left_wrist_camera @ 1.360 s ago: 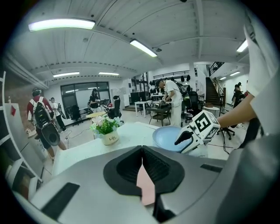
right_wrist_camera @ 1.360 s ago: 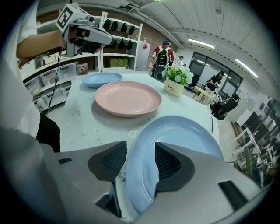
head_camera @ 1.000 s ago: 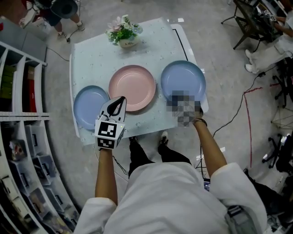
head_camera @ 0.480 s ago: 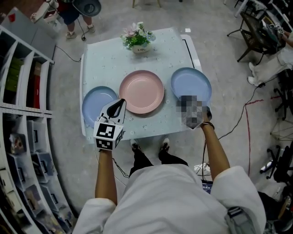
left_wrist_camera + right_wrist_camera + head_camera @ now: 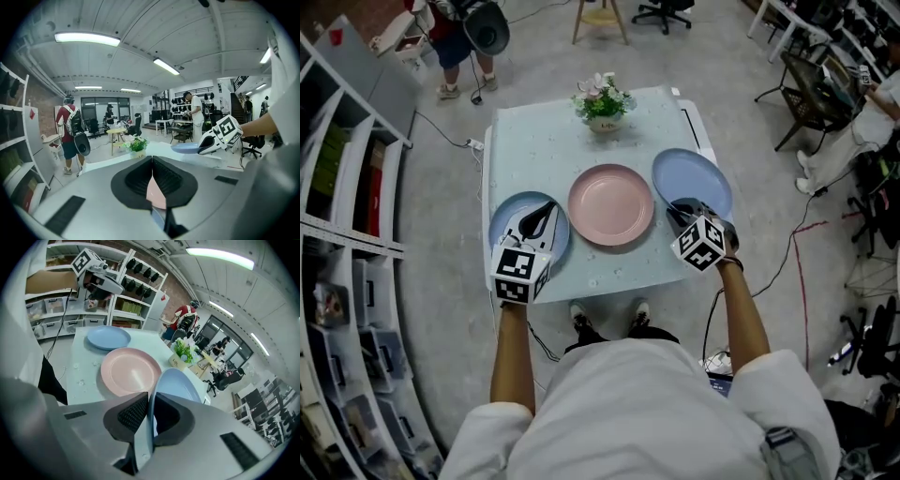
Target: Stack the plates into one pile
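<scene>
Right-hand blue plate [image 5: 694,178]: at the right end of the table [image 5: 544,141], beside the pink plate [image 5: 611,204] and not overlapping it. Its near rim sits between the jaws of the right gripper [image 5: 680,214], which have just been closing and now pinch that rim. The right gripper view shows the plate tilted up from the jaws. Whether its far edge rests on the table cannot be told.

Pink plate: flat at the centre of the table, nothing on it.

Left-hand blue plate [image 5: 506,216]: flat at the left end of the table, just beside the pink plate.

Left gripper [image 5: 548,203]: above the left-hand blue plate, jaws pressed together with nothing between them. Contact with the plate cannot be confirmed.

Pot of flowers [image 5: 605,101]: upright at the far edge of the table, apart from all three plates.

No plate lies on another.
</scene>
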The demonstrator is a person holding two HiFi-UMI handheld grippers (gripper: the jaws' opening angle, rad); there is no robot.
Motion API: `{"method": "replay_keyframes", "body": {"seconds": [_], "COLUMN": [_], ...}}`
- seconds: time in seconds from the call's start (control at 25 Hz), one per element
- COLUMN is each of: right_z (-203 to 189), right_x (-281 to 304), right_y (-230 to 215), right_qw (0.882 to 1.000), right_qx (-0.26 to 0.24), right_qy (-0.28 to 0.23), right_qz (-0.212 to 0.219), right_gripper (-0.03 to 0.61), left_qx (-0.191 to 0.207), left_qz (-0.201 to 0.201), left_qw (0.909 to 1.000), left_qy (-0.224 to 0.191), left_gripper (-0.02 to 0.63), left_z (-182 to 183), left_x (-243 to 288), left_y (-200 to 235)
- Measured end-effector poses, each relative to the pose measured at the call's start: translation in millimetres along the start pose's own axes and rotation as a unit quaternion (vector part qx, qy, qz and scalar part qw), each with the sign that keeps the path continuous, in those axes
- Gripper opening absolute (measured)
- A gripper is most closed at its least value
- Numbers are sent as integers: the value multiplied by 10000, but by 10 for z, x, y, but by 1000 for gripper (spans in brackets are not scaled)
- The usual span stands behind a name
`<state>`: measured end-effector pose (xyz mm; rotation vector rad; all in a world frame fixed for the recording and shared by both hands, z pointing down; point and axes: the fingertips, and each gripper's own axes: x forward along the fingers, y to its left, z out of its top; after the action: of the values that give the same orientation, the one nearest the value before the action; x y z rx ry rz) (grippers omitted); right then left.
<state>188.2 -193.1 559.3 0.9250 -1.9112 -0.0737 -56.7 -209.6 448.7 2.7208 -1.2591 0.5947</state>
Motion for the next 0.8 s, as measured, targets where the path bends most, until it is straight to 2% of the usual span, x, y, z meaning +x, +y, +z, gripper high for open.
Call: {"method": "replay_keyframes", "body": {"seconds": [0.12, 0.32, 0.6, 0.8], "right_z": [391, 841, 1232, 1351], "right_x": [-28, 94, 462, 712], "right_y": [106, 408, 884, 1253], "right_qw": [9998, 9991, 9979, 9959], "right_qx": [-73, -358, -605, -868], "right_qy": [-203, -241, -232, -96], "right_qz": [-56, -25, 90, 247], "right_gripper": [47, 51, 54, 55], "left_qx": [-52, -86, -117, -195], "left_qz": [2, 36, 50, 136], "left_qw": [10000, 9999, 9999, 9997], "left_qy": [-56, -76, 23, 31], "left_gripper": [18, 18, 18, 18], "left_z": [-54, -204, -523, -689], "left_x": [-134, -339, -600, -804], "left_y": [170, 430, 700, 889]}}
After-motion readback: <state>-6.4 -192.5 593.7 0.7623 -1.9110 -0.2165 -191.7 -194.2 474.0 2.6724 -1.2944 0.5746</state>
